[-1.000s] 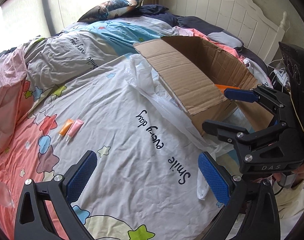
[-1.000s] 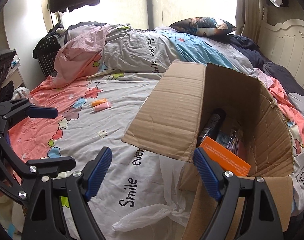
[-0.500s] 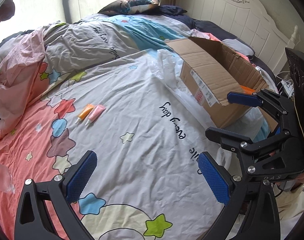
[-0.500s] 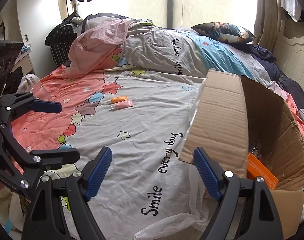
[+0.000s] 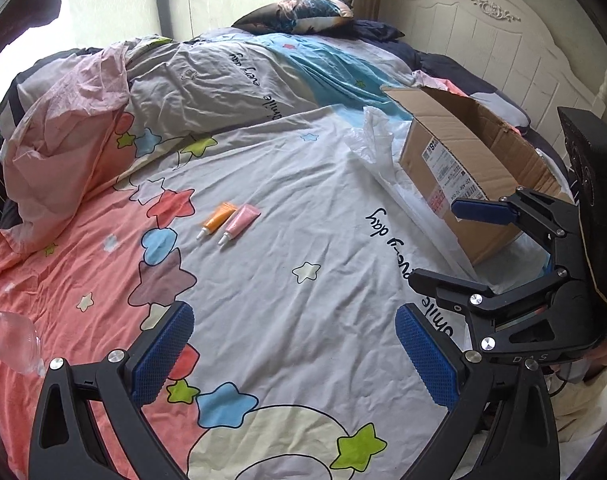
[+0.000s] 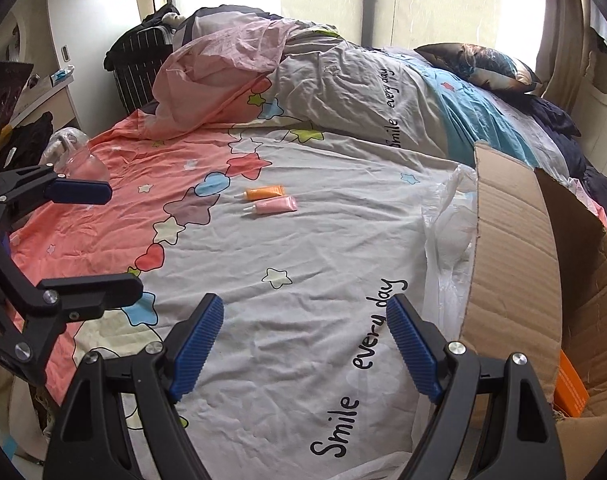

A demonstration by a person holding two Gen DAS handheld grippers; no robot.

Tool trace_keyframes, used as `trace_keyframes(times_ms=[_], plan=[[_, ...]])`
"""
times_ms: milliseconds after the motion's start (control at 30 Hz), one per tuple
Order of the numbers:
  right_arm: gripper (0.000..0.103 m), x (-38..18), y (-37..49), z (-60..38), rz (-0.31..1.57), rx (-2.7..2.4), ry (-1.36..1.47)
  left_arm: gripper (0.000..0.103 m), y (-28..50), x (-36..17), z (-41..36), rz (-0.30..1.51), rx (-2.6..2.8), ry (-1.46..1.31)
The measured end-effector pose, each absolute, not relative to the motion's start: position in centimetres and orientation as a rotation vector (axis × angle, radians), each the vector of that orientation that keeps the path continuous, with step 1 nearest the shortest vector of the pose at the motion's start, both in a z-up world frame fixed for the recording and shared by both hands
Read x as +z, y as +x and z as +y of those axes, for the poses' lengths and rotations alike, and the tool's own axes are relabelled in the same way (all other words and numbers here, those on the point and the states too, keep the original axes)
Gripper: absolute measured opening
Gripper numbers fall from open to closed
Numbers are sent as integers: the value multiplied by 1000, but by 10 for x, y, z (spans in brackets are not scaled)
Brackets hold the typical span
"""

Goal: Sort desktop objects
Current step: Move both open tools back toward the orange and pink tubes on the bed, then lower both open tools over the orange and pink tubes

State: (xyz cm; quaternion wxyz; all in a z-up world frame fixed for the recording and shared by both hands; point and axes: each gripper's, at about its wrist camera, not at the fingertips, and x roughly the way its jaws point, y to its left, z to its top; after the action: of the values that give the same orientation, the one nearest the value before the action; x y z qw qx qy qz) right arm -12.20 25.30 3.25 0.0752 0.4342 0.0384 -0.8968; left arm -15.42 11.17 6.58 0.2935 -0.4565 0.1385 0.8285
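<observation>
Bedding (image 5: 303, 320) lay beyond both grippers' parted, empty jaws, two tubes (image 5: 229, 222) ahead. Only the right view showed the orange item (image 6: 569, 390) inside the cardboard box (image 6: 511, 280) right of its jaws.

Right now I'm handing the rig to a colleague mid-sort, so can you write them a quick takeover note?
Left gripper: open, empty, above the bedspread.
Right gripper: open, empty, beside the box.
Orange tube and pink tube lie side by side, touching or nearly so, mid-bed, ahead of both grippers, caps pointing away from the box.
The box stands open on the right of the bed with a plastic bag against it; an orange pack is already inside.
Left to do: probably pick up both tubes and drop them in the box.
</observation>
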Motion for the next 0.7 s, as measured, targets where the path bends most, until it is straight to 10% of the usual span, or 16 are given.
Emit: trace_keyframes(times_ms=[700], plan=[[81,-1,-175,236,71,-2580,1399,103,-201,31,100,497,2249,-1252]])
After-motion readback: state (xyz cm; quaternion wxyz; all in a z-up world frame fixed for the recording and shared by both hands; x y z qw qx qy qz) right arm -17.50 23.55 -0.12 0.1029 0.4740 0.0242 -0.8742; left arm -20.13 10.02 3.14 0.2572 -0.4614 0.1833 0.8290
